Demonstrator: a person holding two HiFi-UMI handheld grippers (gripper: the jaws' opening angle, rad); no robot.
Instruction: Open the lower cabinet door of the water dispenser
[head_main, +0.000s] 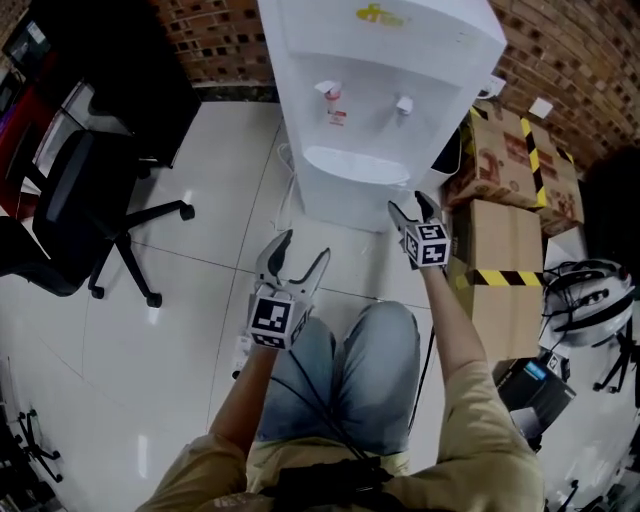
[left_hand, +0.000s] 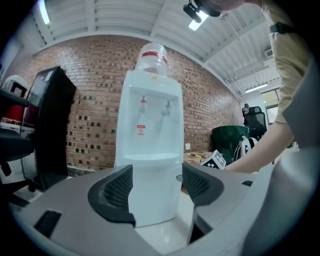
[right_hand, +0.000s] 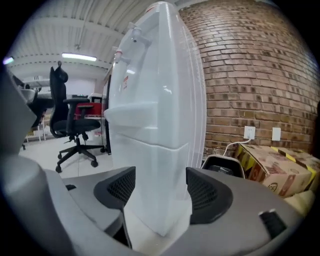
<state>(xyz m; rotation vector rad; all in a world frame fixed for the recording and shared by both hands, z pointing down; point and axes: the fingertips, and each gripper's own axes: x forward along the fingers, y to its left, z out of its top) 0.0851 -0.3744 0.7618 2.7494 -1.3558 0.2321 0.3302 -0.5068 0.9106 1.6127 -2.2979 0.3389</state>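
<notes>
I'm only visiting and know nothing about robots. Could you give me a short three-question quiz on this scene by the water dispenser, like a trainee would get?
1. True or false: the left gripper is clamped on the water dispenser.
2. In the head view, what stands just to the right of the dispenser? A) cardboard boxes B) a ladder C) a fridge
3. In the head view, which gripper is nearer the dispenser's base?

Key
1. False. Its jaws are apart with nothing between them, and it is well short of the dispenser.
2. A.
3. The right gripper.
</notes>
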